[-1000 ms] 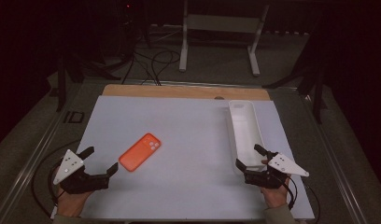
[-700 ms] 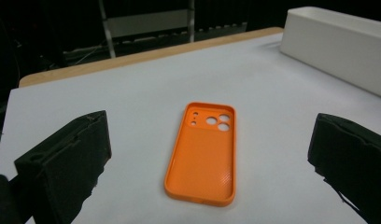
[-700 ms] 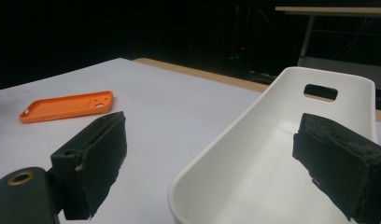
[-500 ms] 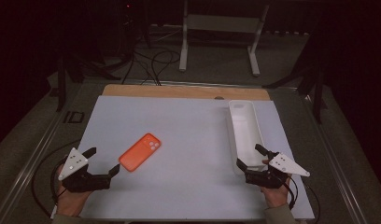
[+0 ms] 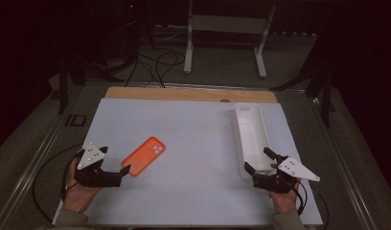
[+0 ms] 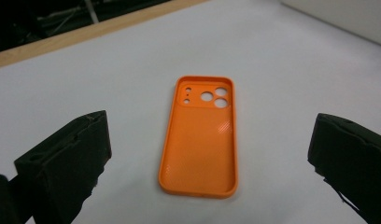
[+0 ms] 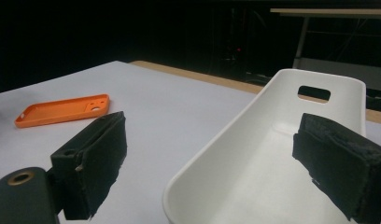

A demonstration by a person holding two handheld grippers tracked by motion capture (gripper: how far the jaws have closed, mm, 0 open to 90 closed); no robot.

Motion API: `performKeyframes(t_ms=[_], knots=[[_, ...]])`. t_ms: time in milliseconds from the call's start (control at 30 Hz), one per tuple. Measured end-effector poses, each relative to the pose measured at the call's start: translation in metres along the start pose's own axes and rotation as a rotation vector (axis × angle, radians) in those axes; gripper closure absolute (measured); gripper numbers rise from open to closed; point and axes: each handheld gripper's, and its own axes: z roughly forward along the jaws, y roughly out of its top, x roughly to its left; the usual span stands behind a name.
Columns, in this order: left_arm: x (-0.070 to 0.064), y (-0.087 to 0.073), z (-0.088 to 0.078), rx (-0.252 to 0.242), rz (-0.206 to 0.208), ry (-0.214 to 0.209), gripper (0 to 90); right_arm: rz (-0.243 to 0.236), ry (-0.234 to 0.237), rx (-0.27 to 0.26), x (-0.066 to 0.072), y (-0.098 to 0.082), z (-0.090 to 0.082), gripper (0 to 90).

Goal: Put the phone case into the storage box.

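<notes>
A white-topped bench [image 5: 198, 143] takes up the middle of the high view, with a strip of bare wood along its far edge and dark floor on every side.

An orange phone case [image 5: 143, 155] lies flat in the lower left part of the bench surface, hollow side up, its camera cut-outs at the end pointing toward the upper right of the frame. Bare white surface surrounds it on all sides.

The left hand-held gripper [image 5: 118, 173] sits in the lower left of the high view, held by a hand near the bench's near edge. Its jaws are spread wide and hold nothing. One jaw tip reaches close to the near end of the case; whether it touches cannot be told. In the left gripper view the case [image 6: 200, 135] lies centred between the two black jaws, with clear white gaps on either side.

A long white tray [image 5: 252, 136] runs along the right side of the bench, its far end near the wooden strip and its near end toward the lower right of the frame. A wide stretch of bare surface separates it from the case.

The right hand-held gripper [image 5: 260, 163] is in the lower right, jaws spread apart and holding nothing, straddling the tray's near end. In the right gripper view, the tray's rim [image 7: 216, 140] rises between the jaws, one jaw outside the wall and the other over the hollow.
</notes>
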Motion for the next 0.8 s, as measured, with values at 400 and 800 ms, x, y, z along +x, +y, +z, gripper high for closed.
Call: performKeyframes(t_ms=[400,800], knots=[[0.005,0.013,0.026,0.093,0.034,0.002,0.3,0.000,-0.003,0.008,0.000,0.001,0.000,9.3],[0.020,0.019,0.047,0.194,0.034,-0.003,0.8,0.001,-0.006,0.011,-0.001,0.000,0.000,9.3]])
